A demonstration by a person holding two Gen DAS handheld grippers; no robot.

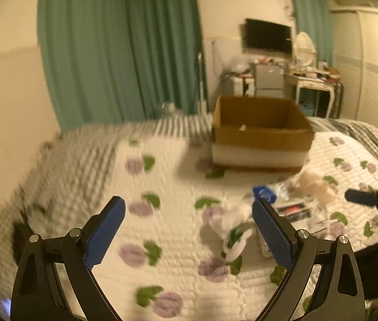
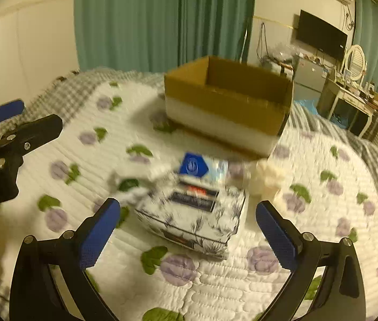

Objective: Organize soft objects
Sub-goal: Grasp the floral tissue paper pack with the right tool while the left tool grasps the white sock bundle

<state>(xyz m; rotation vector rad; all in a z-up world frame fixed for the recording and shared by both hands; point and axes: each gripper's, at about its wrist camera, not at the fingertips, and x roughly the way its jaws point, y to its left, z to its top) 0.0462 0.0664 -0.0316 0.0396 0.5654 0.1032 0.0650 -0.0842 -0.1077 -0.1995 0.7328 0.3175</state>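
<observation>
An open cardboard box stands on the flowered quilt; it also shows in the right wrist view. In front of it lie a white patterned tissue pack, a blue-labelled clear pack, a cream fluffy ball and crumpled white-green cloth. My right gripper is open, its jaws either side of the tissue pack, slightly short of it. My left gripper is open above the quilt, the white-green cloth near its right finger. The right gripper shows at the right edge.
Green curtains hang behind the bed. A television, a small fridge and a cluttered white dressing table stand at the far wall. The left gripper's body shows at the left of the right wrist view.
</observation>
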